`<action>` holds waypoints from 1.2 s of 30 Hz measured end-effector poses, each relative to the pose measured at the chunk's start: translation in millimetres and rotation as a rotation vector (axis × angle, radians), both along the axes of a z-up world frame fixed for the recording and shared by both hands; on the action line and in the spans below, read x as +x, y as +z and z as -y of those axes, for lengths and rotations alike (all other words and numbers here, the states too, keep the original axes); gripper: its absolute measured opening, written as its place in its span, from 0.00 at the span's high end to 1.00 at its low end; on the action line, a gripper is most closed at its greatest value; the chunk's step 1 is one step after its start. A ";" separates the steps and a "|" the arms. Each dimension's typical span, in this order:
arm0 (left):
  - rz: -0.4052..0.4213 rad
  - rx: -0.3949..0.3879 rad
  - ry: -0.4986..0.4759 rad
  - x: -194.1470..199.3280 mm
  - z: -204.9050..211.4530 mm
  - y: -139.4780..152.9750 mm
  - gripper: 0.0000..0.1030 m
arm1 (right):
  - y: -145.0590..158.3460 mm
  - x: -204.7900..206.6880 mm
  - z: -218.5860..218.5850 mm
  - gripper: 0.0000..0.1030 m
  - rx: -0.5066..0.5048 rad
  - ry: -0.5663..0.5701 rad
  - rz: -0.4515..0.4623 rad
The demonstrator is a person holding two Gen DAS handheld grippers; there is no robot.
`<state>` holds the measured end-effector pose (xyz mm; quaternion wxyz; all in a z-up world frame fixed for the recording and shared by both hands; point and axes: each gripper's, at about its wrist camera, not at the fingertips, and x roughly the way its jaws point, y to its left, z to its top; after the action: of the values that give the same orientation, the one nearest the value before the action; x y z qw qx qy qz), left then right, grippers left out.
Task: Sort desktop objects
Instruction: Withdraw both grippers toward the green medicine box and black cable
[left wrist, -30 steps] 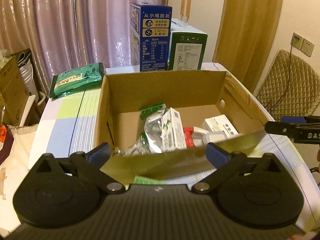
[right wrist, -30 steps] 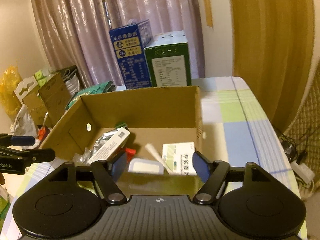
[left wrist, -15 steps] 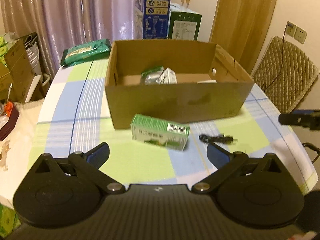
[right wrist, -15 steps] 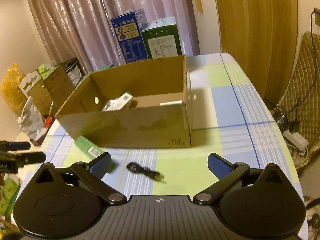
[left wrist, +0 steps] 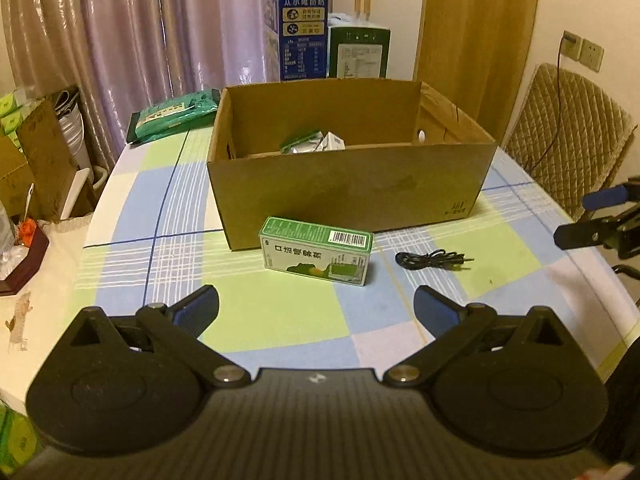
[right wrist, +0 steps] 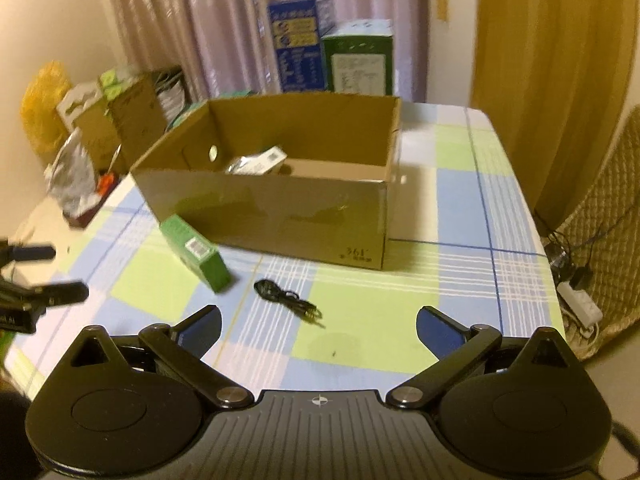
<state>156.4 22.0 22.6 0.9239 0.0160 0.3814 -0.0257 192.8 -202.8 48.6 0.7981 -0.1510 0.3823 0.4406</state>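
An open cardboard box (left wrist: 348, 196) stands mid-table and holds several packets; it also shows in the right wrist view (right wrist: 280, 216). In front of it lie a green carton (left wrist: 316, 255) and a coiled black cable (left wrist: 432, 259). The right wrist view shows the carton (right wrist: 198, 253) and the cable (right wrist: 286, 299) too. My left gripper (left wrist: 316, 310) is open and empty, just short of the carton. My right gripper (right wrist: 318, 326) is open and empty, just short of the cable.
A checked cloth covers the table (left wrist: 280, 320). A green packet (left wrist: 174, 114), a blue carton (left wrist: 298, 34) and a dark green carton (left wrist: 358, 52) stand behind the box. A quilted chair (left wrist: 568, 132) is at the right. Cardboard clutter (left wrist: 36, 160) stands left.
Both grippers have pulled back from over the box toward the table's near edge. The green carton and the cable in front of the box have come into view.
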 end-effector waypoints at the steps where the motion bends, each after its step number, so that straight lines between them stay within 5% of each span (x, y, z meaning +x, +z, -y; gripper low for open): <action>1: -0.014 0.003 -0.001 2.9 0.6 -1.8 0.01 | -2.8 0.0 -2.9 0.02 -0.014 0.018 0.004; 8: -0.082 -0.006 -0.005 27.4 -1.8 -23.8 0.01 | -33.1 5.1 -31.9 0.06 -0.089 0.142 0.040; 16: -0.100 -0.043 -0.021 60.3 1.8 -55.1 0.01 | -75.3 20.3 -61.6 0.33 -0.128 0.266 0.038; 32: -0.087 -0.038 -0.063 83.1 3.1 -98.0 0.01 | -117.2 32.4 -91.8 0.56 -0.152 0.336 0.051; 36: -0.092 -0.059 -0.052 83.6 0.6 -105.0 0.01 | -121.3 34.1 -95.7 0.74 -0.163 0.323 0.044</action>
<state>240.0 21.4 -82.3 0.9044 -0.0024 0.4221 -0.0616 226.9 -107.1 -72.7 0.7104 -0.2842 0.3699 0.5271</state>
